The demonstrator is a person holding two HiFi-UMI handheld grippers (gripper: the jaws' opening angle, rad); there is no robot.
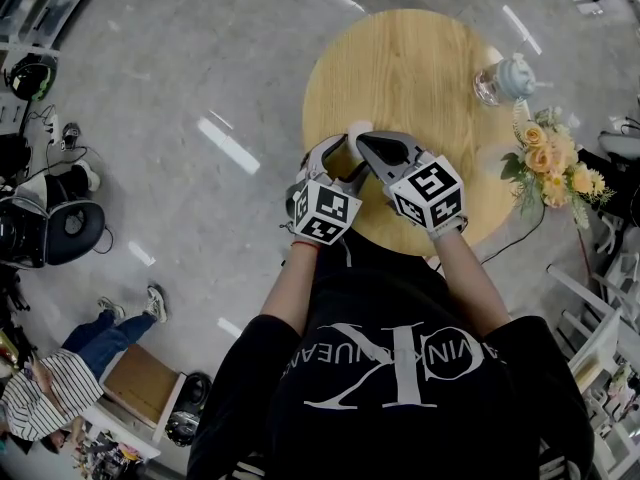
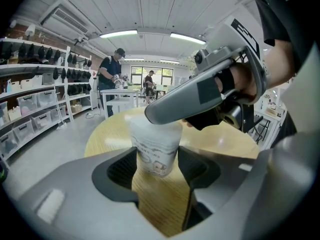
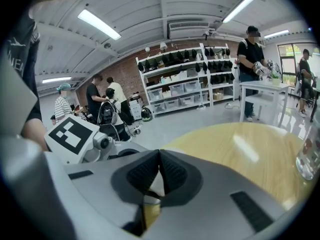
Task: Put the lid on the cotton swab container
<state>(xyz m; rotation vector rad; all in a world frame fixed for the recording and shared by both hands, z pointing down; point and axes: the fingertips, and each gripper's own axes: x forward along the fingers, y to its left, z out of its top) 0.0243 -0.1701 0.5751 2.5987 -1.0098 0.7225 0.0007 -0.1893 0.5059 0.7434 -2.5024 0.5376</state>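
Table (image 1: 430, 78): round, pale wood. The work sits near its front edge, so anything knocked loose could go over the side.
Right gripper (image 3: 159, 155): jaws pressed together, tip bearing down on the container's top. An off-centre push could tip it or seat the lid crooked.
Left gripper (image 2: 157, 170): clamped either side of the container. Over-squeezing could buckle its wall.
Cotton swab container (image 2: 156, 145): upright on the table, cloudy white, printed label, narrowing downward.
Lid: hidden under the right tip, so I cannot tell if it is seated.

Round wooden table (image 1: 420, 68) on glossy grey floor (image 1: 180, 58); brick wall (image 3: 131, 70); white shelving (image 3: 185, 81).
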